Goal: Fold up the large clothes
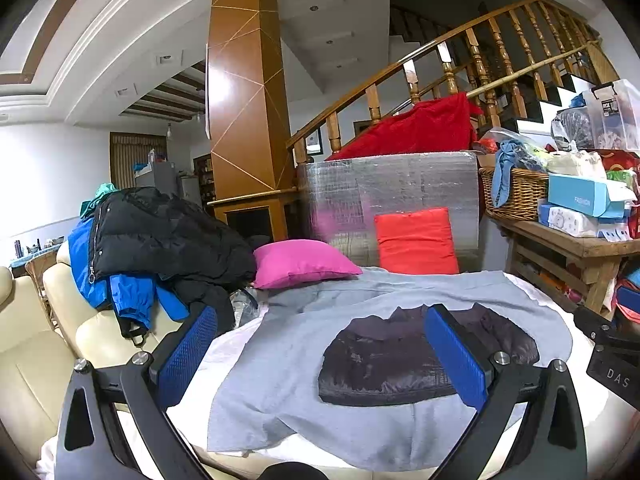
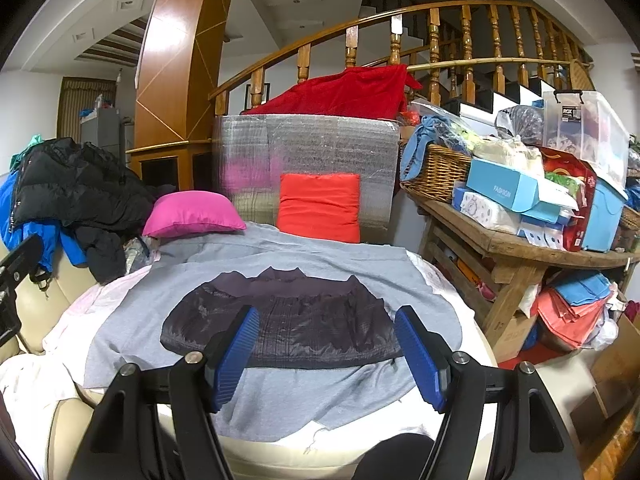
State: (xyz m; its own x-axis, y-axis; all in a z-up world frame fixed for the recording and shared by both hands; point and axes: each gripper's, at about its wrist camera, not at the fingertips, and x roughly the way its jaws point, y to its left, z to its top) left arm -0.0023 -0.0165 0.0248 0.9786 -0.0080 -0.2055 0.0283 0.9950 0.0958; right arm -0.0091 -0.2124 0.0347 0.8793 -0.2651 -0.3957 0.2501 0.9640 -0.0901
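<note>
One dark jacket [image 2: 280, 328] flat, long axis crosswise, collar facing away.

Even indoor light from recessed ceiling lamps [image 1: 314, 8]; soft, weak shadows. Glare patch on the polished wooden pillar [image 1: 222, 82]. Both views sharp at centre, with strong fisheye bending of the railing [image 2: 400, 12] and black vignetted corners.

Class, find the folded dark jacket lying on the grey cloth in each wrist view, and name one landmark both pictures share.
Left wrist: folded dark jacket lower centre-right, partly behind the right blue finger.
Right wrist: jacket centre, beyond and between both fingers.
Shared landmark: orange cushion standing behind the grey cloth.
</note>
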